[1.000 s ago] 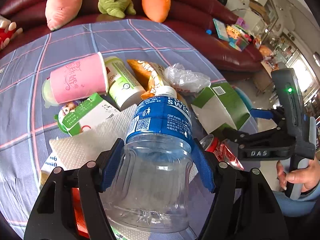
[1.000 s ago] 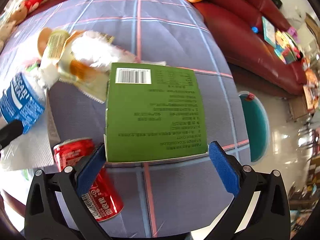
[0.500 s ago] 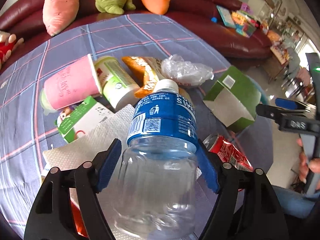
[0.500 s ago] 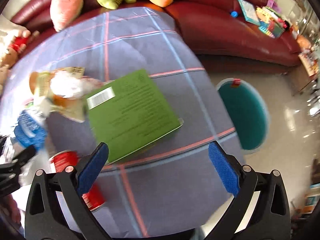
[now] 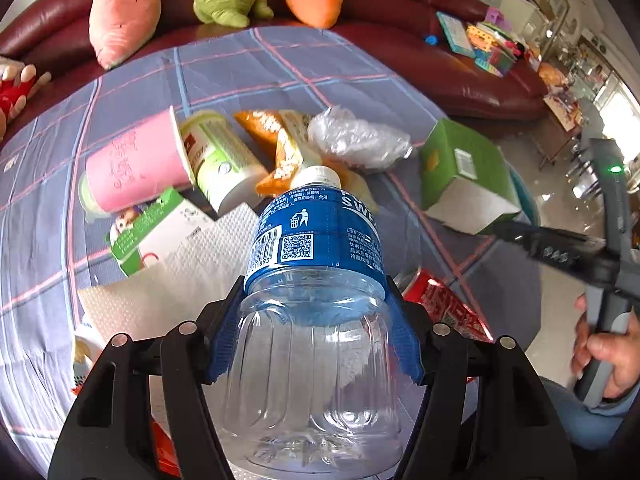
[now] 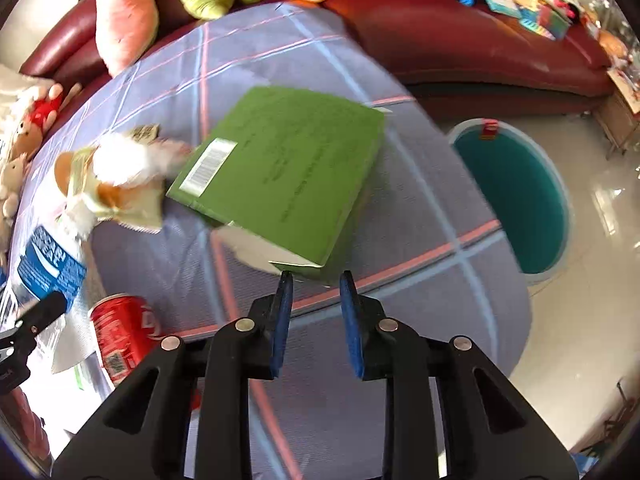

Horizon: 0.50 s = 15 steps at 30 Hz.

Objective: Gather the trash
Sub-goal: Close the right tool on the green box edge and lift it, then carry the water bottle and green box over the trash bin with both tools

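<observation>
My left gripper holds a clear plastic bottle with a blue label and white cap, cap pointing away. Its blue pads press on the bottle's sides and its jaws are still closing. My right gripper points down at the near corner of a flat green box lying on the checked tablecloth. Its jaws are closing to a narrow gap. The corner sits just at the fingertips, and cloth shows between the pads. In the left wrist view the green box has the right gripper at its lower edge.
A red can lies left of the right gripper. A pink cup, a green-white tub, a snack wrapper, a clear bag, a carton and a paper towel crowd the cloth. A teal bin stands on the floor past the table edge, a red sofa behind.
The right jaws went from wide apart to a narrow gap. That gripper rolled and shifted, so the box's corner now meets its tips. The left gripper kept the bottle, barely moving.
</observation>
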Available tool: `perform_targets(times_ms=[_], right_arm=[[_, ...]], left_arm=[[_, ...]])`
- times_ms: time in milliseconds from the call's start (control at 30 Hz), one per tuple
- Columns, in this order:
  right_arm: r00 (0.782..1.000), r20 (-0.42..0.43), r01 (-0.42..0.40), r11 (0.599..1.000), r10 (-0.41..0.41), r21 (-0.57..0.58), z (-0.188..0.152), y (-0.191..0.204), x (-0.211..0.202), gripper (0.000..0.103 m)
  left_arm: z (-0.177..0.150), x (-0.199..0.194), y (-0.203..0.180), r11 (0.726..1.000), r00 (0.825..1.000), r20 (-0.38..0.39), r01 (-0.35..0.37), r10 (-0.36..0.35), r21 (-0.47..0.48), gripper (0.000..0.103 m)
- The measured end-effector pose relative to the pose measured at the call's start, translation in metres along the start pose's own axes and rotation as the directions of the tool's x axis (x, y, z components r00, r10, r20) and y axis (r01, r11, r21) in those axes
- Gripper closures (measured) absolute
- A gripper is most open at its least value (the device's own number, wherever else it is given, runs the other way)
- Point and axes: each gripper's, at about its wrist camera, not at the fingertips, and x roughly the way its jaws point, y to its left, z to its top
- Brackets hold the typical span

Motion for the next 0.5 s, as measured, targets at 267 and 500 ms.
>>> perform_targets(times_ms=[267, 500], right_arm=[[0.999, 0.048, -0.001, 1.0, 0.001, -0.012, 0.004, -0.008, 0.008, 0.051], [0.991, 0.117, -0.057, 0.997, 0.062, -0.044, 0.012, -0.016, 0.022, 0.081]], left_arm=[[0.003, 0.009, -0.014, 0.997, 0.998, -0.017, -0.063, 0.064, 0.039, 0.036], [0.003, 0.009, -0.016, 0.996, 0.996, -0.019, -0.083, 0.083, 0.023, 0.038]])
